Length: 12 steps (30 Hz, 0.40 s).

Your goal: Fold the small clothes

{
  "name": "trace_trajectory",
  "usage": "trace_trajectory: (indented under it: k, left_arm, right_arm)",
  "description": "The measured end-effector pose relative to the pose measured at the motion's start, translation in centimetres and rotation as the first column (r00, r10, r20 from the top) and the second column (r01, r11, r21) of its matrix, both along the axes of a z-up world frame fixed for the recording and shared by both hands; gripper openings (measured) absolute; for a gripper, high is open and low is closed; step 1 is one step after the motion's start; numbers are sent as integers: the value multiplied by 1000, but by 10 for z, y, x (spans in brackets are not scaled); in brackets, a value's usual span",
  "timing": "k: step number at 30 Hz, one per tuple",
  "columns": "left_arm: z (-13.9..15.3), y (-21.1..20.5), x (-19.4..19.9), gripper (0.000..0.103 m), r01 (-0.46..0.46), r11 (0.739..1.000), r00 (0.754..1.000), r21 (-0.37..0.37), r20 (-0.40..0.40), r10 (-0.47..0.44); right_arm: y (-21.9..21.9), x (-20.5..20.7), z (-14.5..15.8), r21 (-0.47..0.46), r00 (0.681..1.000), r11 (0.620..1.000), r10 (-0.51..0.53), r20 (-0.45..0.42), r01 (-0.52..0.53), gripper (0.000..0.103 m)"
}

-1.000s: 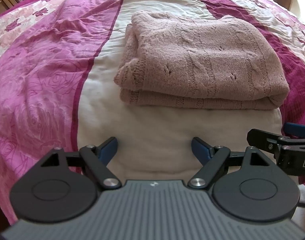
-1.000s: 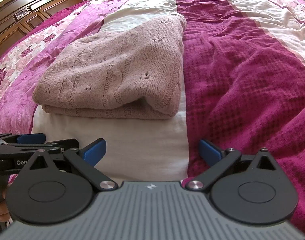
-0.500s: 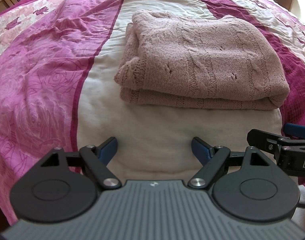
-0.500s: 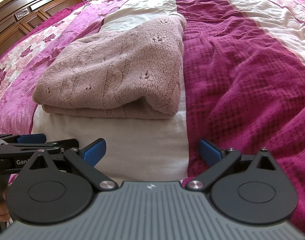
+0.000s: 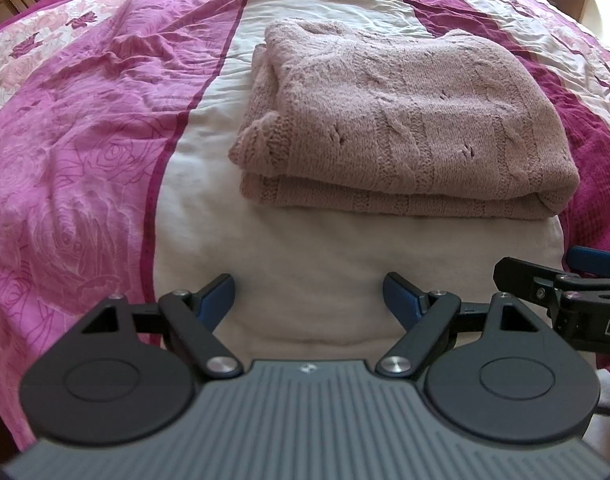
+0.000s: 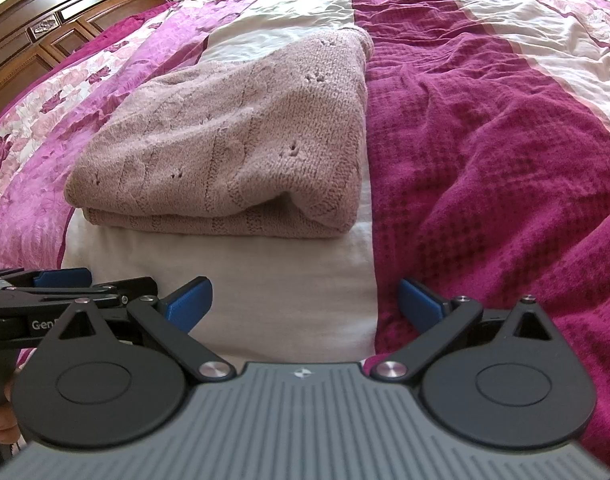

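Observation:
A dusty-pink knitted sweater [image 5: 409, 120] lies folded into a thick rectangle on the cream stripe of the bedspread; the right wrist view shows the sweater [image 6: 241, 144] from its right corner. My left gripper [image 5: 309, 296] hovers open, a short way in front of the fold's near edge, nothing between its blue fingertips. The right gripper [image 6: 303, 300] is open too, near the sweater's right front corner, and empty. Each gripper appears at the edge of the other's view: the right gripper [image 5: 585, 268] and the left gripper [image 6: 61, 278].
The bed is covered by a striped quilt [image 5: 85, 152] in pink rose print, cream and dark magenta [image 6: 505, 160]. A carved wooden headboard [image 6: 65, 28] stands at the far left. A hand [image 6: 1, 428] holds the left gripper's handle.

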<state>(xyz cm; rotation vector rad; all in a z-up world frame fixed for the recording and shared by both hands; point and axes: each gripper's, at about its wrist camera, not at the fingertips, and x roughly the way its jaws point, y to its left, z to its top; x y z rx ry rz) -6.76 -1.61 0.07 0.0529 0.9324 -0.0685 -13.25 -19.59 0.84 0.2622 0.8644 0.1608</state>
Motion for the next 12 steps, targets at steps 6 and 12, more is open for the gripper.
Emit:
trace_trajectory:
  k: [6,12]
  left_arm:
    - [-1,0,0,83,4,1000,1000,3,-1,-4]
    - [-2,-1,0,83,5,1000,1000,1,-6,-5]
  right_arm:
    - [0,0,0,1,1000,1000,0,1,0,102]
    - [0,0,0,3,1000,1000,-1,1,1,102]
